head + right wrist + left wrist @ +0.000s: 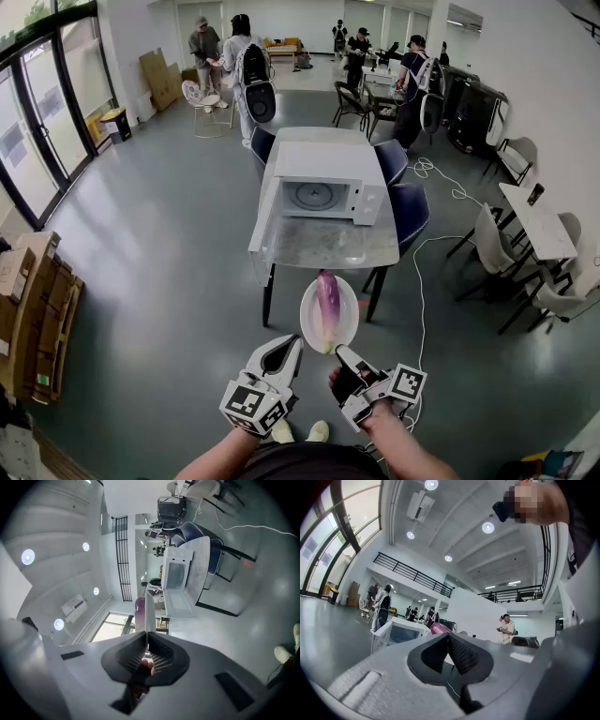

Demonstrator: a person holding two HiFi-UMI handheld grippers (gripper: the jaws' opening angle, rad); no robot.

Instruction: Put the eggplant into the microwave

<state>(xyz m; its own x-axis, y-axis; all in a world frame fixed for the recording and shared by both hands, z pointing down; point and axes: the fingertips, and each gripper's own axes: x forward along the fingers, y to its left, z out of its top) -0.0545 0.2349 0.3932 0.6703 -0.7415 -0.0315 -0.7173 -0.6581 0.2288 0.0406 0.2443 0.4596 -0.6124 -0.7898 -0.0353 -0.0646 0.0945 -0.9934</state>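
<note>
left gripper [291,349]: held low at the bottom left, level, its jaws closed pad to pad with nothing between them, as its own view [449,639] confirms. it is judged to be kept free in case the door needs handling.

centre: a white plate [346,314] is carried in the air in front of the body, short of the marble-topped table [323,246]. the eggplant [326,305] lies lengthwise on it, purple end towards the microwave [328,169], pale green end towards the person. carrying it on the plate means the eggplant itself need not be gripped.

further off on the table: the microwave door [265,202] is swung open to the left, and the cavity and its turntable are exposed. the eggplant is not yet inside and is well apart from the opening.

right gripper [344,354]: clamped on the plate's near rim. in its own view [146,646] the jaws are nearly together, with the plate [146,611] seen edge-on as a thin white line between the pads and the eggplant [139,609] beside it. the gripper is held level, which keeps the plate flat.

risk, as judged: with a one-point grip on the rim, a tilt could roll the eggplant off.
</note>
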